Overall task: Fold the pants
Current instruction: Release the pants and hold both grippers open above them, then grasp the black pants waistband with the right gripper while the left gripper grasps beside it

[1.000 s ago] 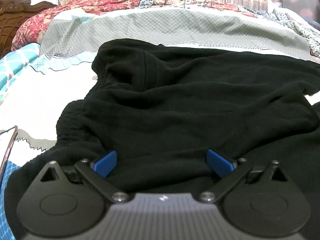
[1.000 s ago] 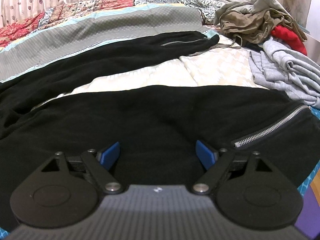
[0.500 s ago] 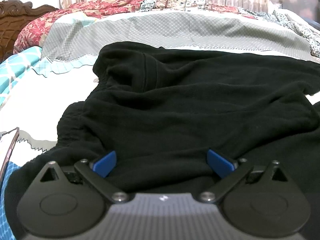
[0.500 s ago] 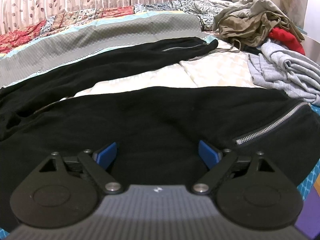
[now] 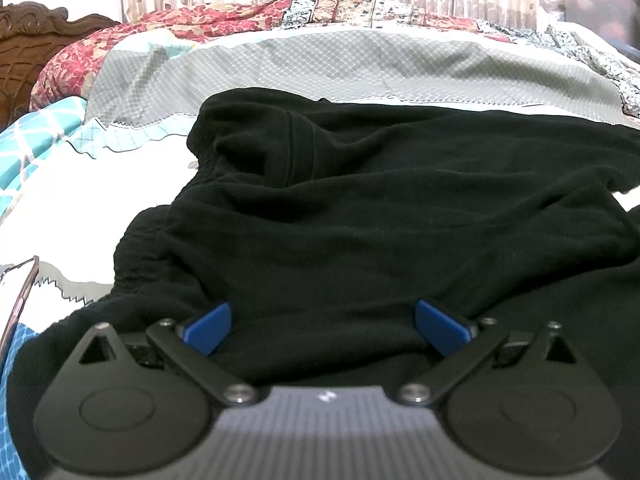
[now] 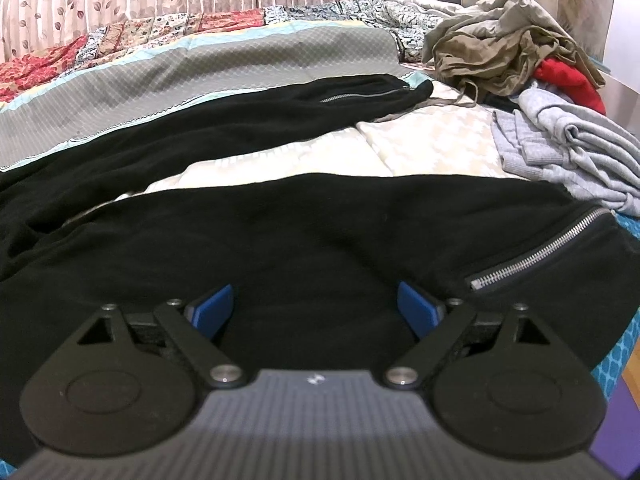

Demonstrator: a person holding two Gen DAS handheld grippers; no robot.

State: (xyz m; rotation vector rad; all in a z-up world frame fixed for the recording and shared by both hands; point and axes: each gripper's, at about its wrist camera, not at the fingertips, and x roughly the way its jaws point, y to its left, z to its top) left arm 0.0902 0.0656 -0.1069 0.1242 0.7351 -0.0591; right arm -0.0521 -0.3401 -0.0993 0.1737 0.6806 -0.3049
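Observation:
Black pants [image 5: 360, 220] lie spread on the bed, with the gathered waistband [image 5: 136, 248] at the left in the left wrist view. My left gripper [image 5: 322, 322] rests low over the waist end, its blue pads wide apart and open, with black cloth lying between them. In the right wrist view the near leg [image 6: 320, 232] runs across the frame with a silver zip [image 6: 540, 248] at its right end. The far leg [image 6: 240, 120] lies behind it. My right gripper [image 6: 316, 308] is open over the near leg, its pads not pressing the cloth.
A heap of olive, red and grey clothes [image 6: 512, 52] sits at the back right of the bed. A grey quilted band [image 5: 340, 68] crosses behind the pants. A carved wooden headboard [image 5: 32, 48] stands at far left. The bed's edge [image 6: 624, 344] is at lower right.
The right gripper's pads have spread a little wider apart. The left gripper and the pants look the same as before.

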